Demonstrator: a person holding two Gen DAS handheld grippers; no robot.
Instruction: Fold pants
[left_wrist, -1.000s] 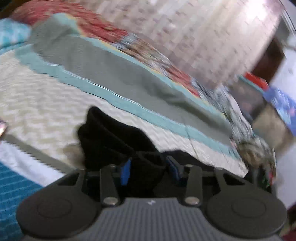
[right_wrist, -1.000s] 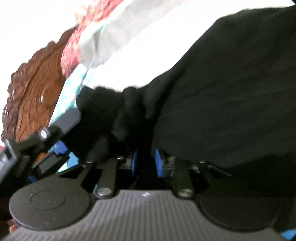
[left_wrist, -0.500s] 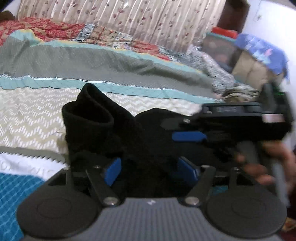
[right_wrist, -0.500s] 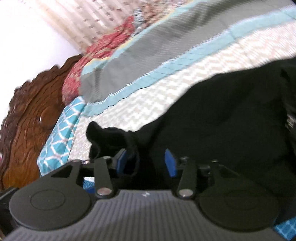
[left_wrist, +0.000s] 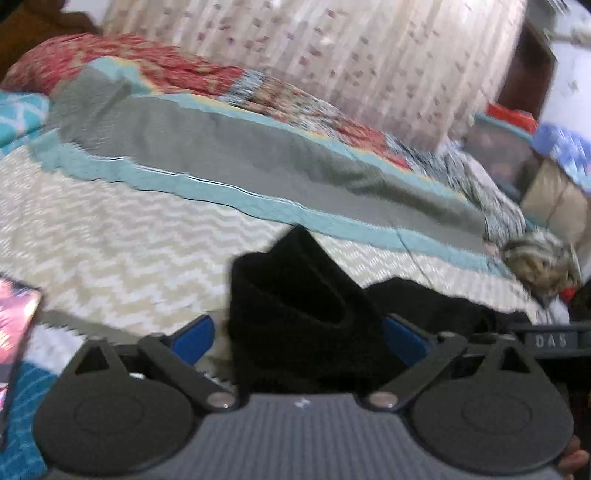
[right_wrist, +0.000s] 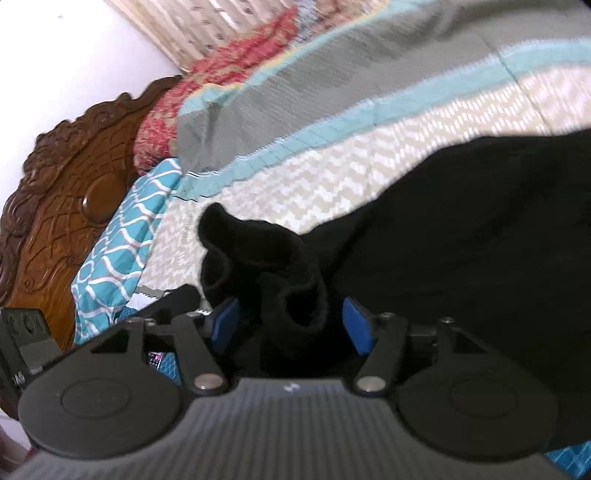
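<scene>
The black pants (left_wrist: 306, 325) lie bunched on the bed, with a ribbed cuff standing up between the blue pads of my left gripper (left_wrist: 299, 339). The left jaws are wide open, with gaps to the cloth on both sides. In the right wrist view the pants (right_wrist: 461, 240) spread to the right, and their cuffs (right_wrist: 280, 280) sit between the blue pads of my right gripper (right_wrist: 291, 325). The right jaws are open too. The right gripper's body (left_wrist: 546, 339) shows at the right edge of the left wrist view.
The bed has a striped cover (left_wrist: 184, 155) in grey, teal and zigzag cream. A carved wooden headboard (right_wrist: 62, 192) and a teal patterned pillow (right_wrist: 125, 240) are at the left. A phone (left_wrist: 14, 321) lies at the left edge. Boxes and clothes (left_wrist: 543, 206) stand beyond the bed's far end.
Both grippers were shut on the black cloth a second ago; both have opened and let it go. The cuffs now rest loose on the bed between the pads.
</scene>
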